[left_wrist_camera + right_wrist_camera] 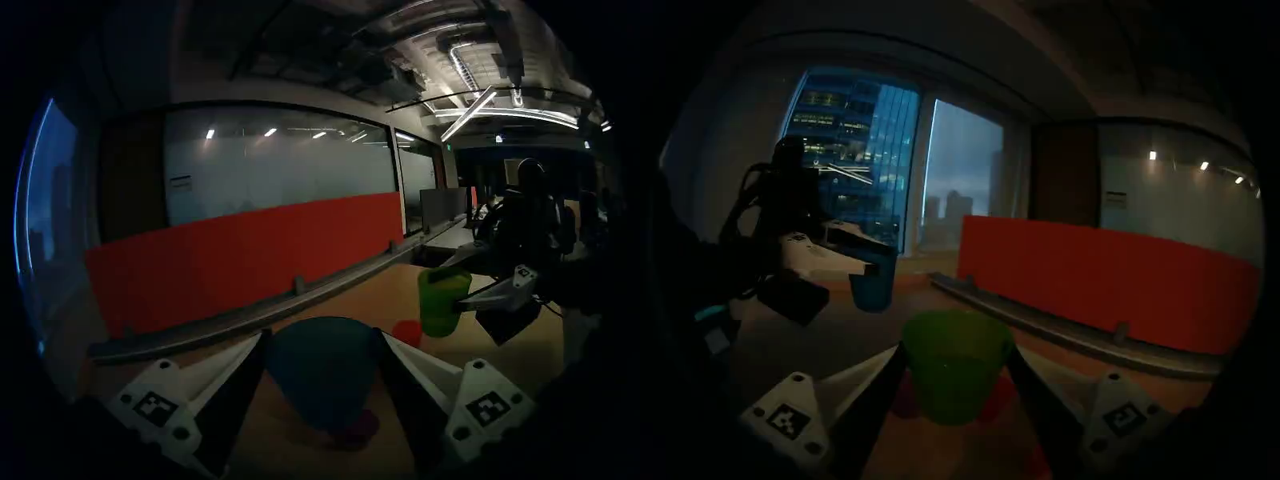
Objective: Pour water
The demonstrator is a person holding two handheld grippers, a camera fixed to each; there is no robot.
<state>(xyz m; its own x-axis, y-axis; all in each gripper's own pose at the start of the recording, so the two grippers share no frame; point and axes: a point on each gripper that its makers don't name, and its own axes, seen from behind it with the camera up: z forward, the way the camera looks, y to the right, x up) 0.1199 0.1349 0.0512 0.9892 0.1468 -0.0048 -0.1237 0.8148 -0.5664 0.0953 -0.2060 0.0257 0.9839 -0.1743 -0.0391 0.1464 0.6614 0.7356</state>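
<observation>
My left tongs (pixel 322 338) grip a blue cup (pixel 324 388) upright. My right tongs (pixel 956 350) grip a green cup (pixel 956 388) upright, facing the left.

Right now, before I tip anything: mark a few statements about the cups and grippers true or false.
1. The left gripper holds the blue cup. True.
2. The right gripper holds a red cup. False: it holds the green cup.
3. The green cup is tipped over the blue cup. False: both are upright and apart.
4. A red panel runs behind the table. True.
</observation>
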